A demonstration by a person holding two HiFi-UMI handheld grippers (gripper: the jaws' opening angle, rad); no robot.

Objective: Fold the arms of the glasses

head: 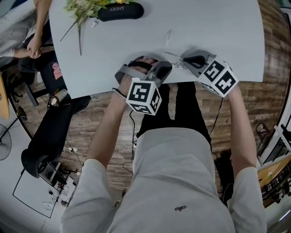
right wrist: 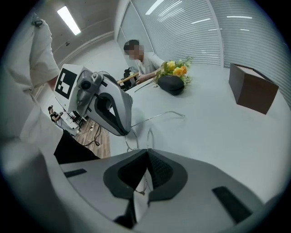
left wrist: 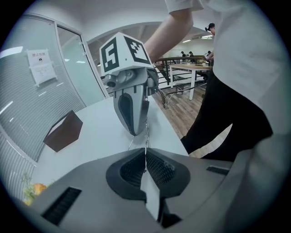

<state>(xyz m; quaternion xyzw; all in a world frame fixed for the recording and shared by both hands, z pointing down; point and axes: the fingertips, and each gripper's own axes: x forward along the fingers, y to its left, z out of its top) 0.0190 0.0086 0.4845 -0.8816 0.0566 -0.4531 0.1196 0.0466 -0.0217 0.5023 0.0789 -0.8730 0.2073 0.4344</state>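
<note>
The left gripper (left wrist: 145,157) has its jaws pressed together on a thin wire of the glasses (right wrist: 148,136). The right gripper (right wrist: 146,157) is likewise clamped on the wire frame, with a rim loop showing just above its pads. In the head view the two tips nearly meet over the near edge of the table (head: 218,32), the left gripper (head: 166,68) coming in from the lower left and the right gripper (head: 183,61) from the lower right. The glasses are pinched between them, just above the tabletop.

The front of the frame lies roughly left to right between the tips. One open arm (right wrist: 159,116) leaves it at about a right angle. In the head view it shows as a thin line (head: 168,38) pointing toward the top of the frame, away from the person. In the right gripper view it starts just beside the left gripper's tip (right wrist: 119,129) and runs to a hooked end at centre right. So its hinge seems to lie at the left gripper's end, with the right gripper holding the other side. The second arm cannot be made out.

To fold, that arm has to swing sideways across the back of the frame, and the table there is bare. The black case (head: 120,11) and flowers (head: 86,9) at the top of the head view sit well apart, as does the brown box (right wrist: 252,88) at right.
</note>
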